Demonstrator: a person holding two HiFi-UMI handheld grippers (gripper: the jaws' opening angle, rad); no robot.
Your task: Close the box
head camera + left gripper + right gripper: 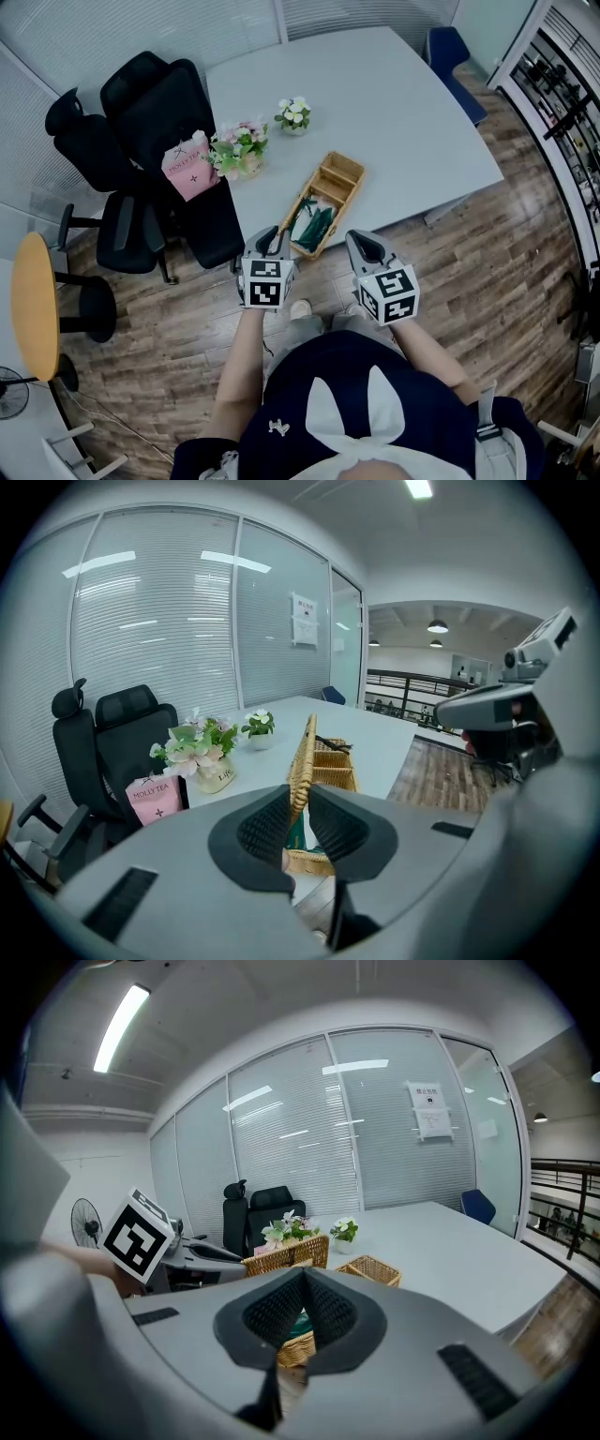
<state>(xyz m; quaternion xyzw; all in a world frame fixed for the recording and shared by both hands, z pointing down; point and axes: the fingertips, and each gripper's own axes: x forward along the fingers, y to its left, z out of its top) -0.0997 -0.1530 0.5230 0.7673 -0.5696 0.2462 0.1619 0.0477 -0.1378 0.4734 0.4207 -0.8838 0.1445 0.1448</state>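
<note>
A long wicker box (336,184) lies at the near edge of the white table (394,112), with something green (314,225) in its nearer part. Its wicker lid (305,752) stands upright on edge along the box's left side. My left gripper (272,236) is at the lid's near end. In the left gripper view the lid's edge runs between the pads, and the left gripper (300,803) is shut on it. My right gripper (361,242) hovers at the near right of the box. Its pads meet with nothing between them, so the right gripper (302,1283) is shut. The lid (281,1254) and the box (373,1269) lie beyond it.
Two flower pots (239,148) (294,114) and a pink tea bag (190,167) stand at the table's left. Black office chairs (155,141) crowd that side. A blue chair (450,52) is at the far end and a round wooden table (33,305) at far left.
</note>
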